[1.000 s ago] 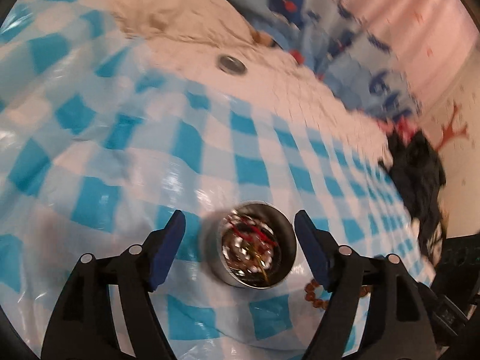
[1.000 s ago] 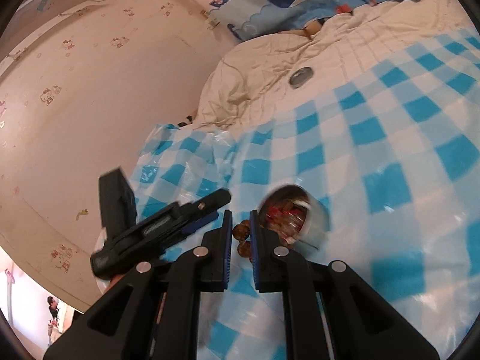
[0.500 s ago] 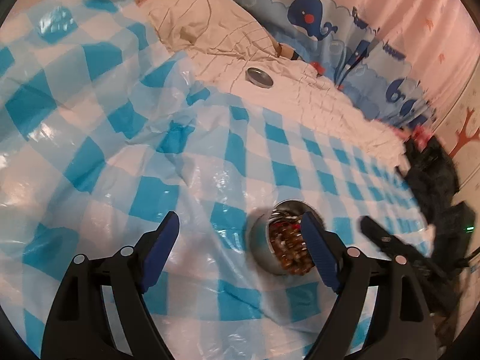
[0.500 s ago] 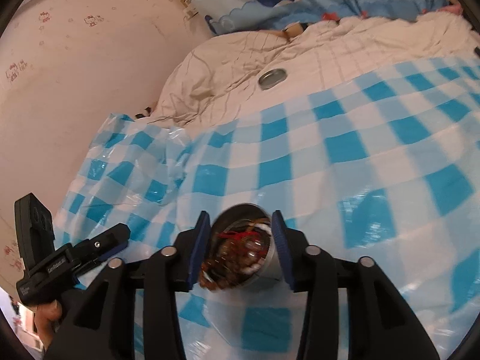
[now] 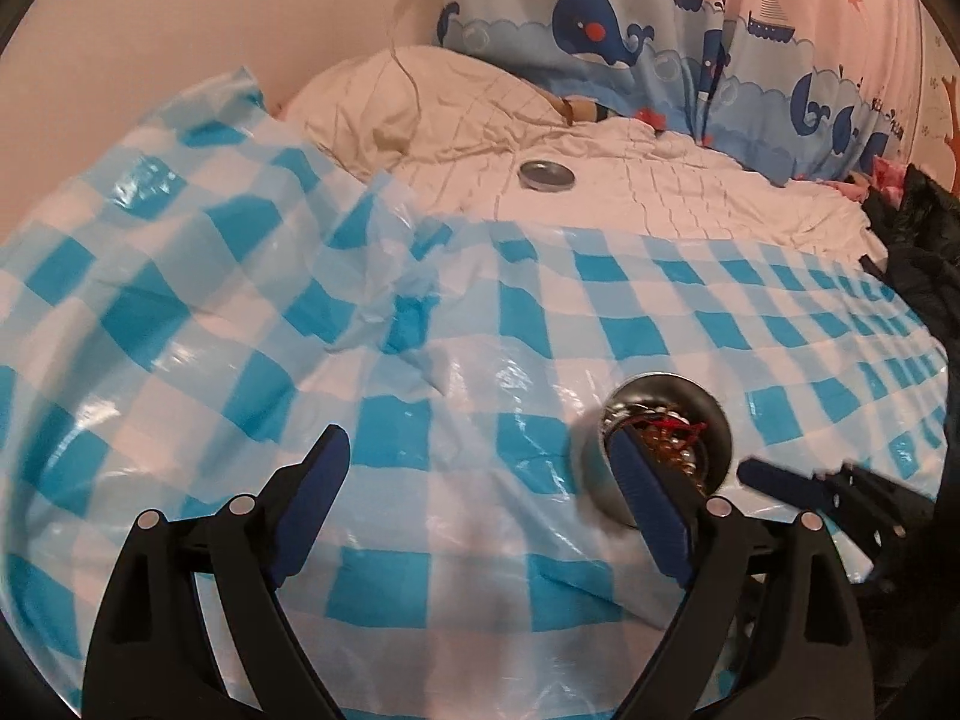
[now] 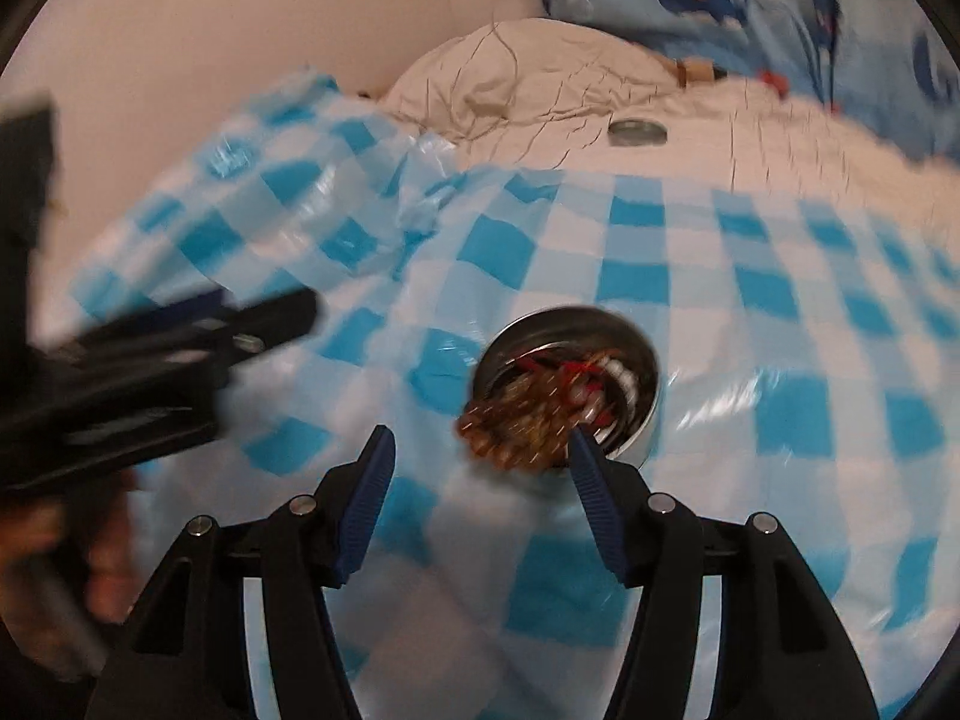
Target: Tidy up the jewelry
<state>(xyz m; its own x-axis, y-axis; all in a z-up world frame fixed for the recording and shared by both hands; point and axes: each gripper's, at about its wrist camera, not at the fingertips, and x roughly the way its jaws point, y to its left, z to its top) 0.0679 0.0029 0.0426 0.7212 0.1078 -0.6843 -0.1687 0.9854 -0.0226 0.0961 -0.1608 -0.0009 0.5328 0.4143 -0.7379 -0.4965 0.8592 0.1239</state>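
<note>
Your left gripper (image 5: pixel 480 468) is standing wide apart, its jaws just opening further, nothing between them. Your right gripper (image 6: pixel 480 450) has jaws just opening too, holding nothing. The tin (image 6: pixel 636 360) is sitting on the checked sheet (image 6: pixel 660 264), beads (image 6: pixel 516 426) spilling over its near rim. The lid (image 5: pixel 546 174) is lying well apart.

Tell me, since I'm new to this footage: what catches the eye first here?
A small round metal tin heaped with beaded jewelry sits on the blue-and-white checkered plastic sheet, just ahead of the open right gripper, whose jaws have just been opening with nothing between them. Farther back, a round metal lid lies on the white bedding, below a whale-print curtain.
</note>
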